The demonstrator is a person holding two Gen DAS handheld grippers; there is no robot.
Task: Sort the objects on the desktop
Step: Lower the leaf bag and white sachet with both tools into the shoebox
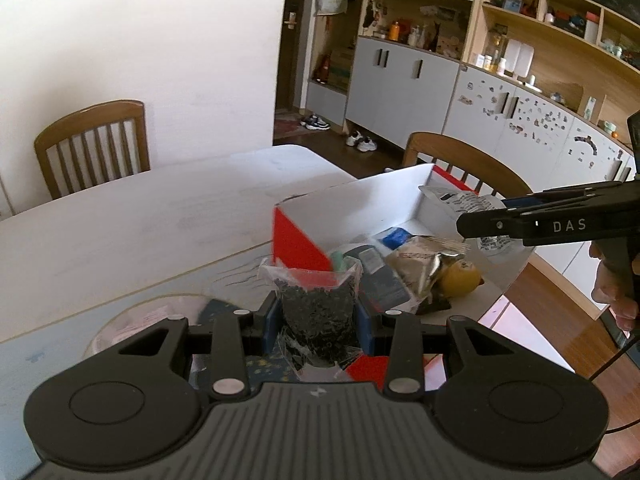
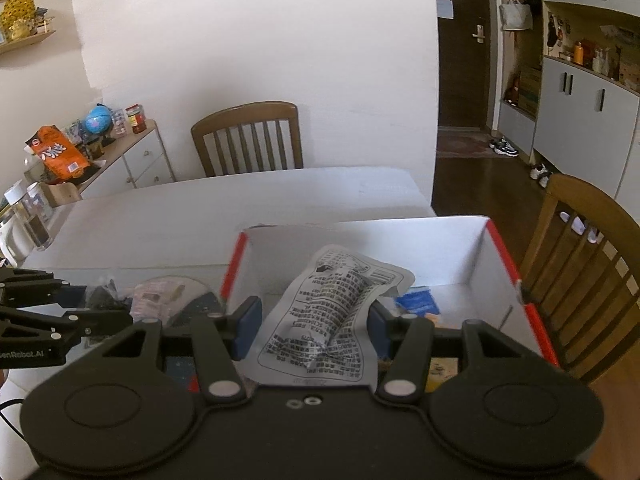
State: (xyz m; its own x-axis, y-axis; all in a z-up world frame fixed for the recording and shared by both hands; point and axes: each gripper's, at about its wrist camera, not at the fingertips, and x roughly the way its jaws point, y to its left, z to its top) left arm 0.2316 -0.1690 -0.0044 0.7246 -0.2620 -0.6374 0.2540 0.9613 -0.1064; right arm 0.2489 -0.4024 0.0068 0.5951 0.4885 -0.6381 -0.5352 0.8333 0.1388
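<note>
- two packets are in hand at once, one per gripper, so i judge the step to be the carry toward the red and white cardboard box (image 2: 440,256) that stands open on the white worktop (image 1: 120,220).
- left gripper (image 1: 320,316): its jaws are narrowed onto a clear bag of dark tea leaves (image 1: 316,308); the blue pads press both sides of the bag, which stands upright between them, its top edge sticking up past the fingertips and its crumpled bottom hanging below.
- that bag sits just before the box's near red corner, not yet over the opening, as far as the left wrist view shows.
- right gripper (image 2: 312,330): its jaws hold a silver foil packet printed with black text (image 2: 336,312); the packet lies tilted between the pads, its upper end pointing into the box, and it appears to be above the box interior.
- already in the box: a blue item (image 2: 418,300), a lemon (image 1: 460,278), a brown foil pouch (image 1: 420,264) and a dark flat pack (image 1: 380,280).
- next move, as i read it: bring each packet over a free spot in the box, lower it, then spread the jaws to release; the left one has to clear the near wall first.
- risk: the soft bag may slip or snag on the wall's edge.
</note>
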